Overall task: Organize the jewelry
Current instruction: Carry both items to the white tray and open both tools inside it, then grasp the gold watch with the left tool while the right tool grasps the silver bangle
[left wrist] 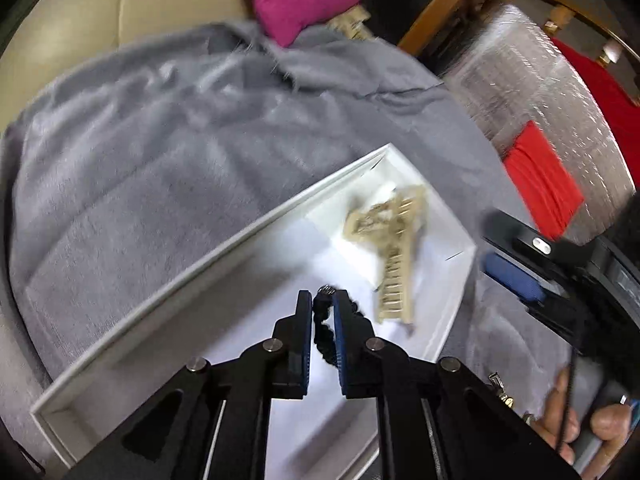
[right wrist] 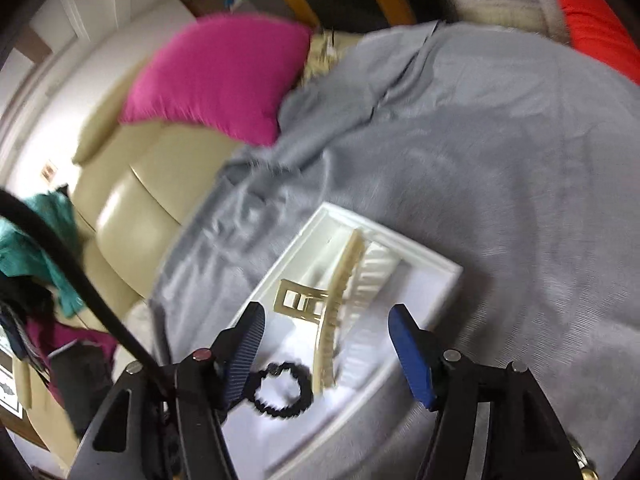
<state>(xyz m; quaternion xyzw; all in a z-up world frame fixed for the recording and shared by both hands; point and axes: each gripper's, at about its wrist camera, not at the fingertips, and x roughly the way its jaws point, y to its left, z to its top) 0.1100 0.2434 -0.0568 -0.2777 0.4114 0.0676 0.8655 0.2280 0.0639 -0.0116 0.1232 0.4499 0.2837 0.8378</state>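
Observation:
A white tray lies on a grey blanket. My left gripper is shut on a black beaded bracelet and holds it over the tray. A cream hair claw clip lies in the tray's far part. In the right wrist view the tray holds the cream clip, a gold rectangular clip and the black bracelet. My right gripper is open and empty above the tray.
A pink cushion rests on a cream sofa behind the blanket. A red cloth lies on a silvery wrapped seat at the right. Small metal jewellery pieces lie on the blanket by a hand.

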